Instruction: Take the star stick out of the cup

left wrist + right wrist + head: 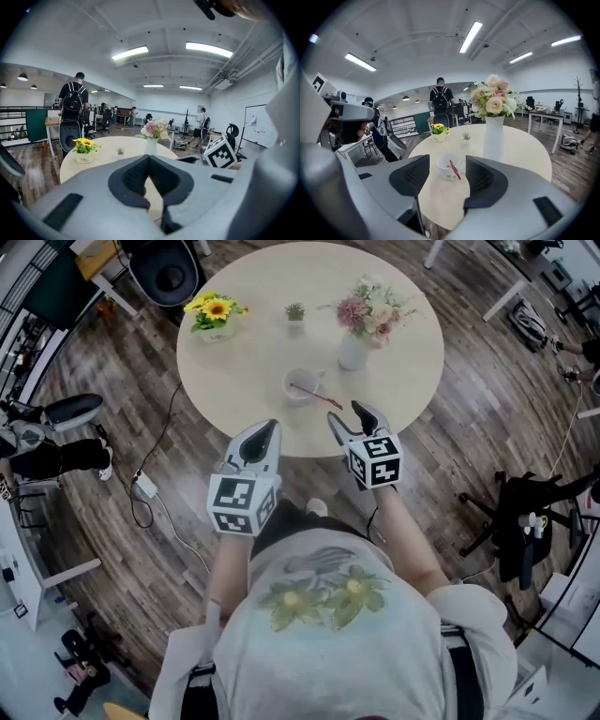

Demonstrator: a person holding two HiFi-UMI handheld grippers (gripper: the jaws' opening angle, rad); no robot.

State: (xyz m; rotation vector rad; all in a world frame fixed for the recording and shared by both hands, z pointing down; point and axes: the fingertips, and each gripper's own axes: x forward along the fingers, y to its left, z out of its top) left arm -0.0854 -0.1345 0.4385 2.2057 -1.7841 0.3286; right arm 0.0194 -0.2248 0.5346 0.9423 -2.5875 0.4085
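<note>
The table [253, 343], upper middle of the frame, looks smooth and matt; the floor [487, 381] around it is grained wood planking. The cup [302, 387] seems glossy white. My right claw [446, 178] has a matt grey plastic shell and ribbed dark pads [410, 176].

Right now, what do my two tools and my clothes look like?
Both the left tool and the right tool are light grey plastic shells with two tapering jaws lined by dark ribbed pads. Each carries a cube with black-and-white square markers. You wear a pale T-shirt with a yellow-green flower print.
</note>
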